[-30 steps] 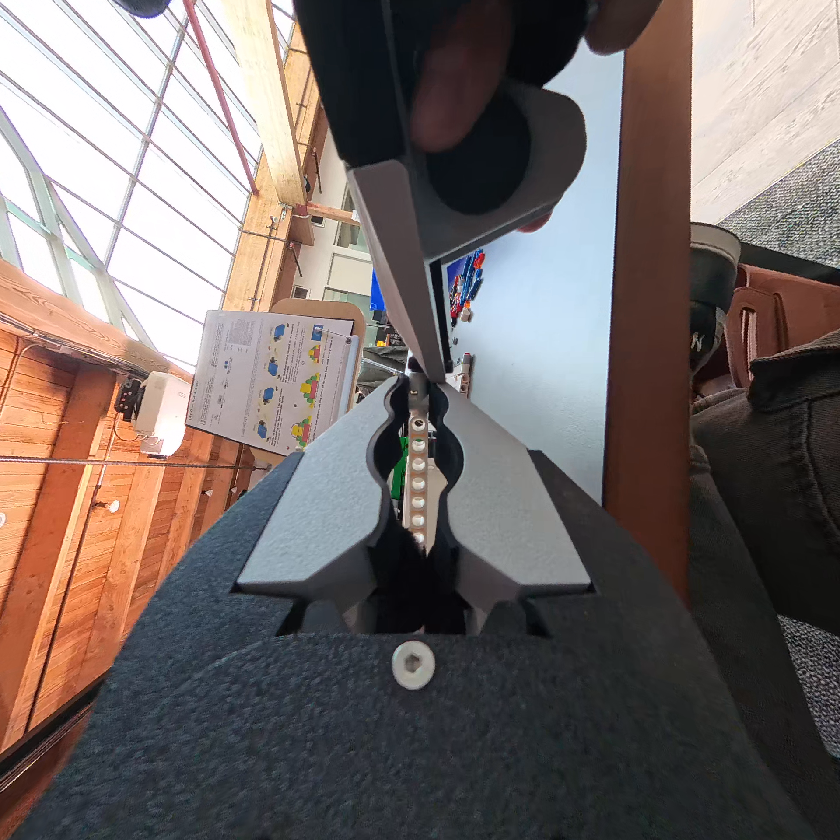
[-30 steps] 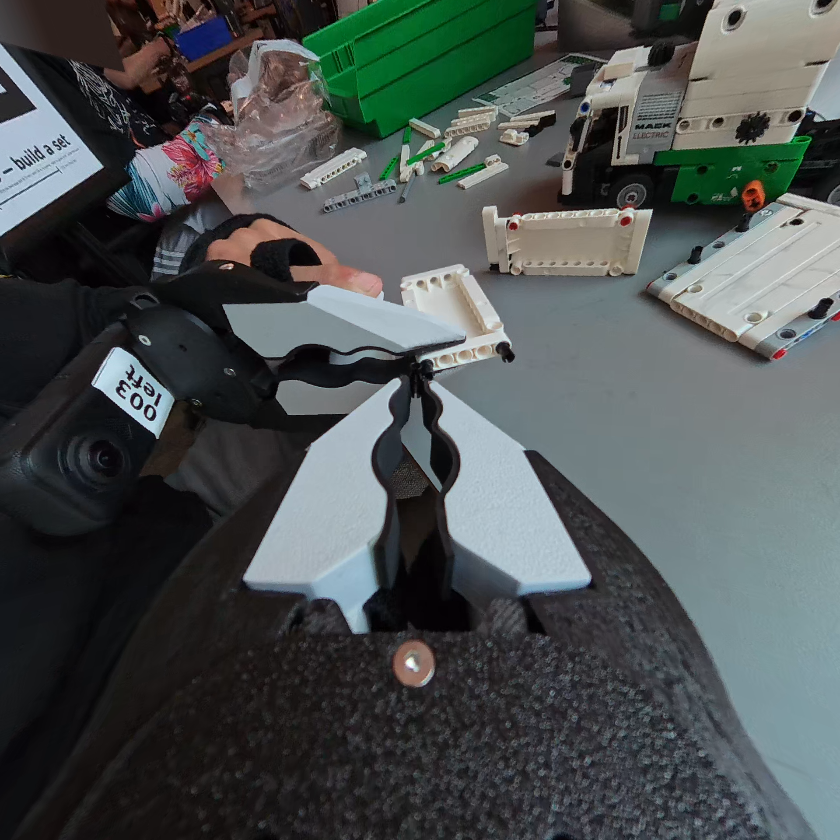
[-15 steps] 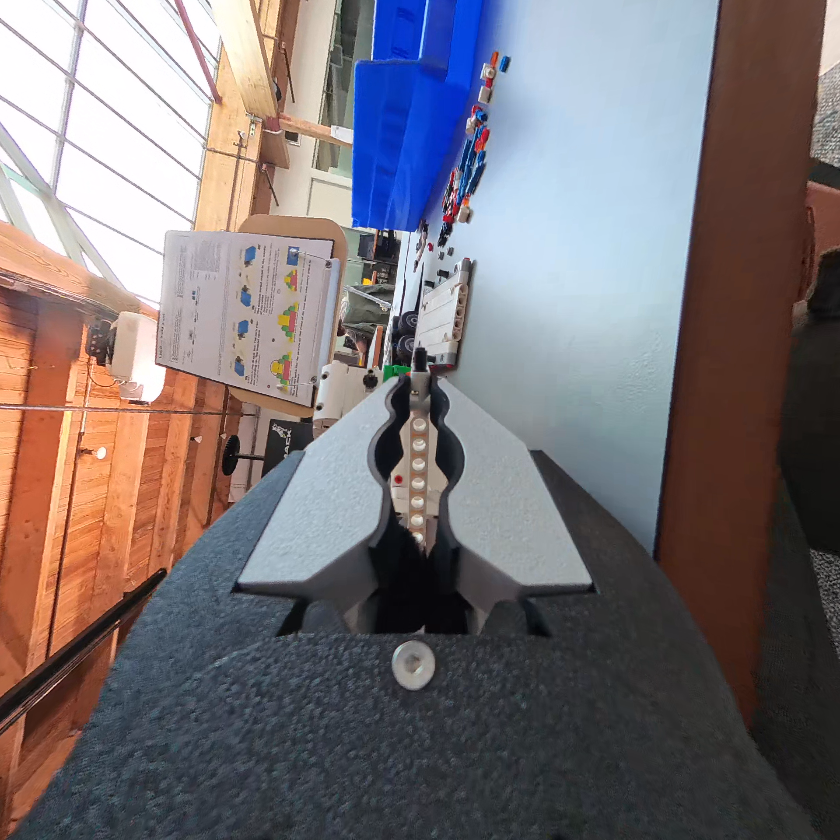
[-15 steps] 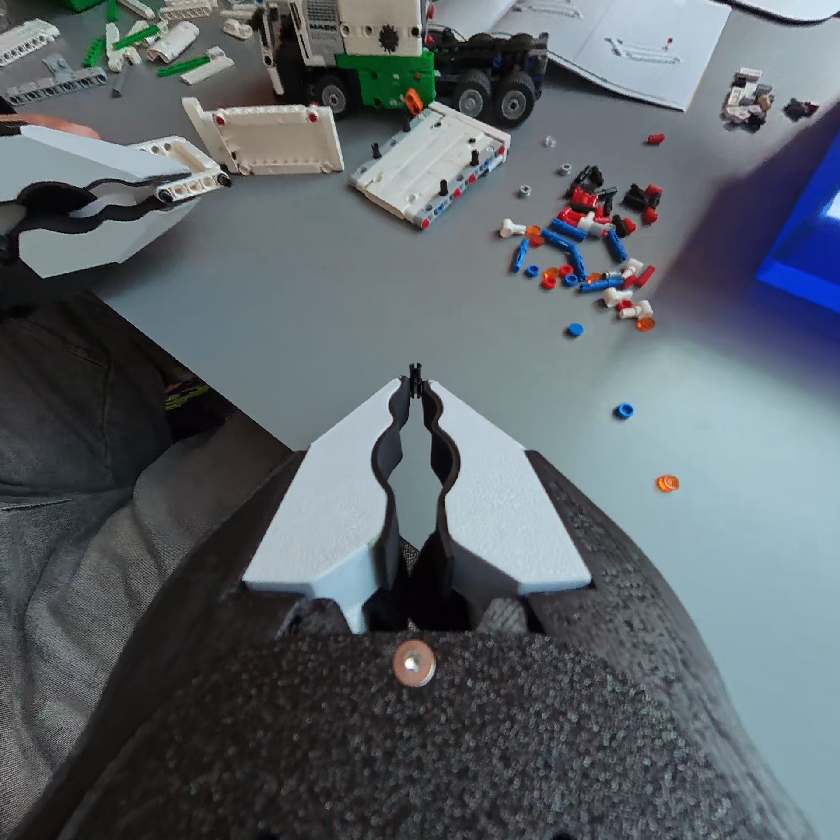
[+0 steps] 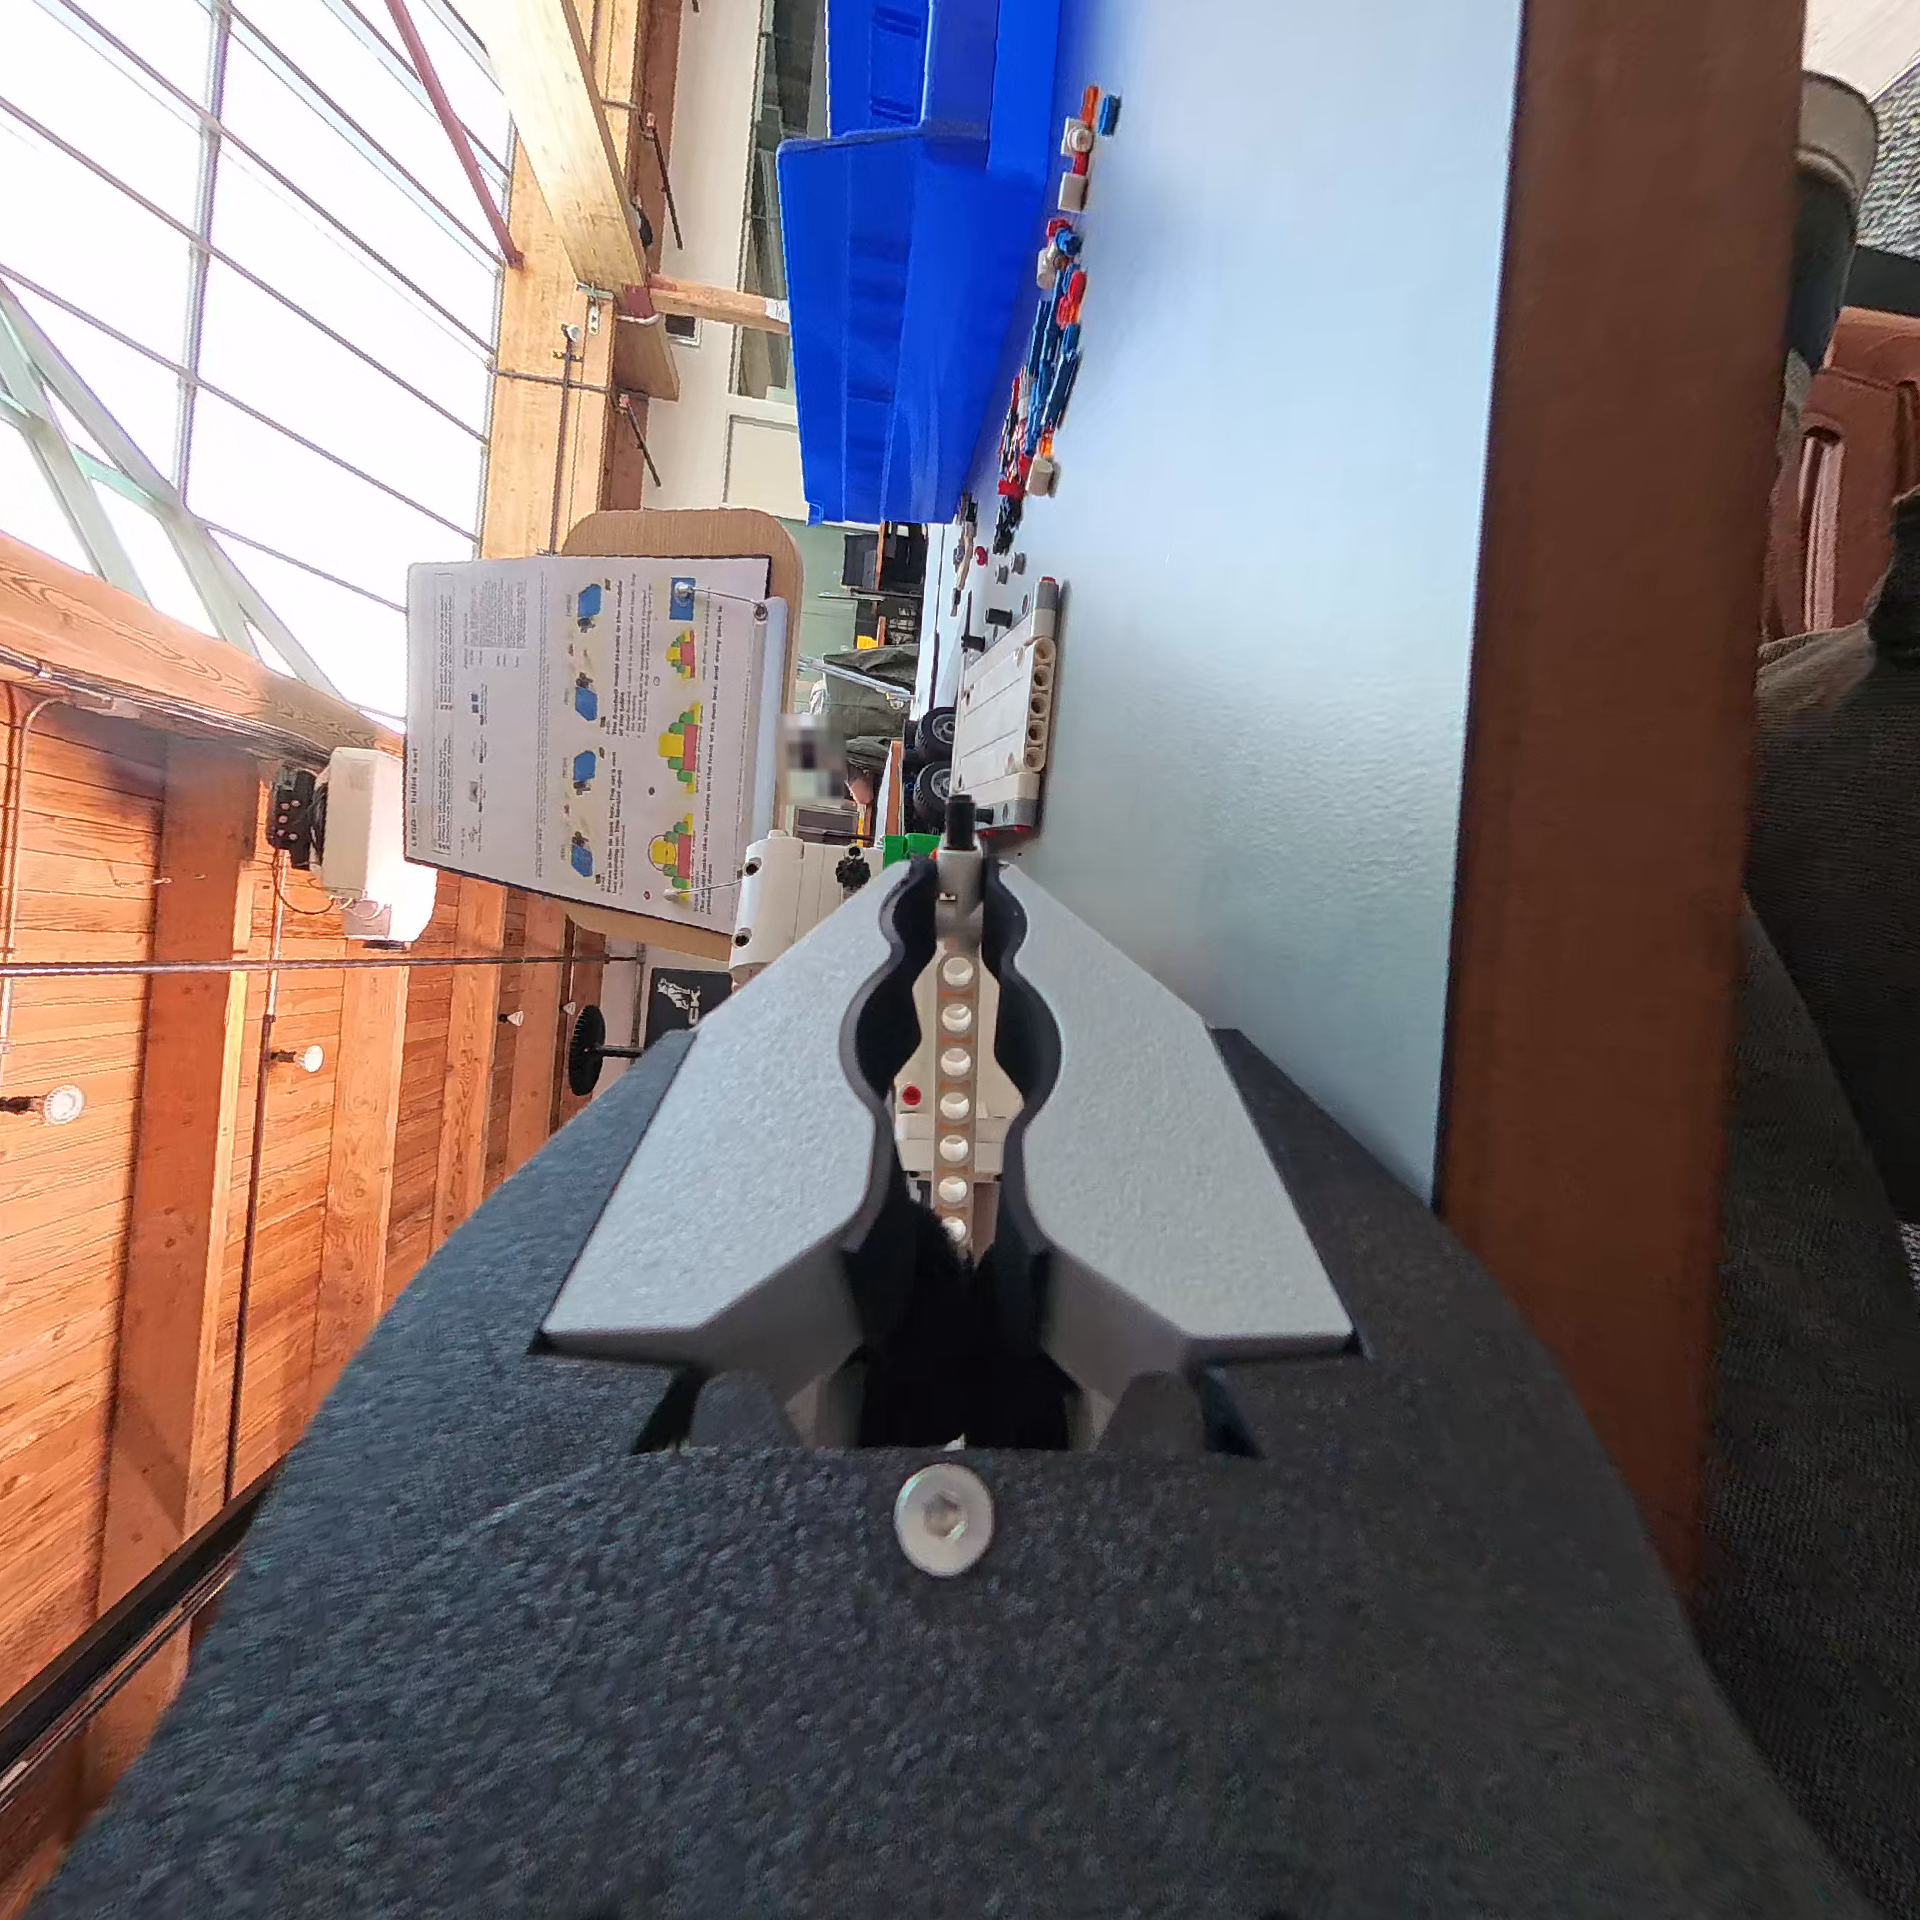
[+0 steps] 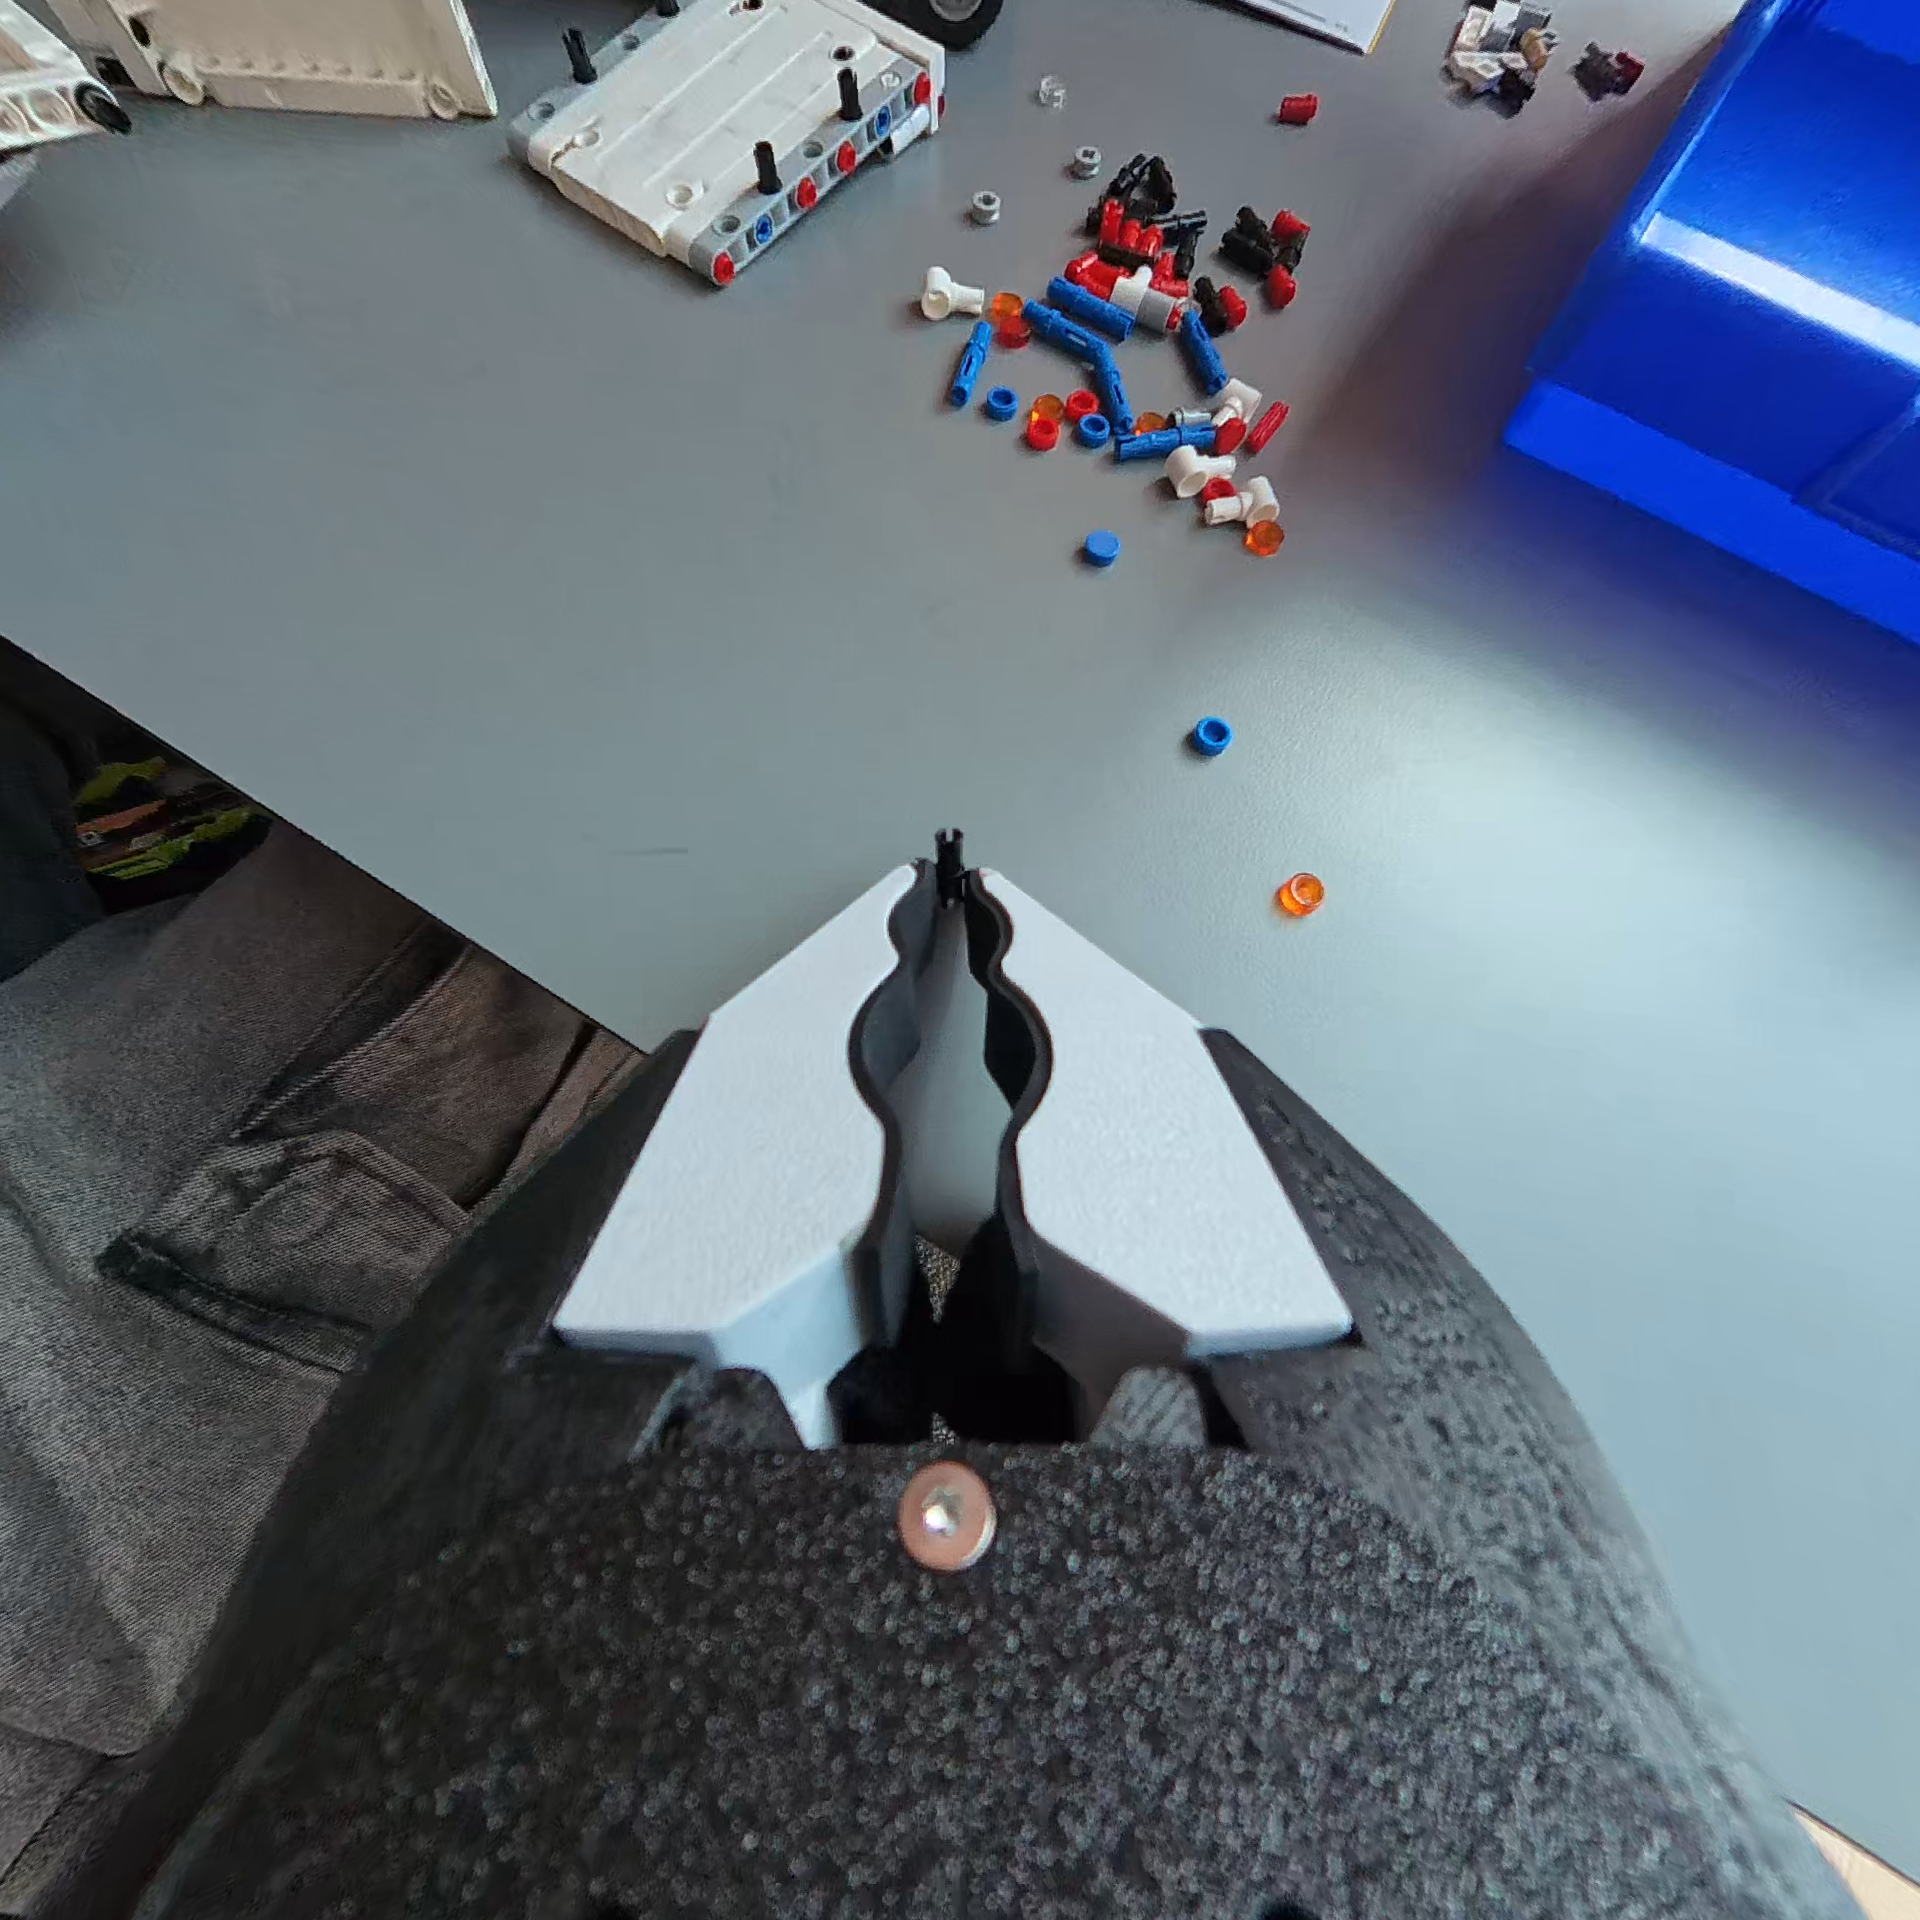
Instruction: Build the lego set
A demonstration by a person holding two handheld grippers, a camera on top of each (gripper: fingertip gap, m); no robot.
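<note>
My left gripper [image 5: 958, 883] is shut on a white panel with a row of holes [image 5: 956, 1060], seen edge-on between the pads. A black pin [image 5: 960, 816] sticks out of the panel just past the fingertips. This view is rolled sideways, so the grey table [image 5: 1299, 727] stands upright on the right. My right gripper [image 6: 948, 883] is shut on a small black pin [image 6: 948, 854] that pokes out of its tips, low over the grey table [image 6: 520, 520] near the front edge. The left gripper's panel shows at the top left corner of the right wrist view [image 6: 42, 99].
A white flat assembly with black pins [image 6: 727, 135] and a white panel [image 6: 312, 62] lie at the back. A pile of small red, blue, black and white pins [image 6: 1143, 322] lies ahead right, beside a blue bin [image 6: 1766, 312]. Loose blue [image 6: 1208, 736] and orange [image 6: 1299, 894] studs lie near. A person's grey trousers [image 6: 260, 1195] are at the left. My right fingertips sit around 25 centimetres from my left ones.
My right gripper has drawn away from the left gripper's white panel and swung right towards the pin pile, black pin still in its tips. The left gripper keeps its panel.
</note>
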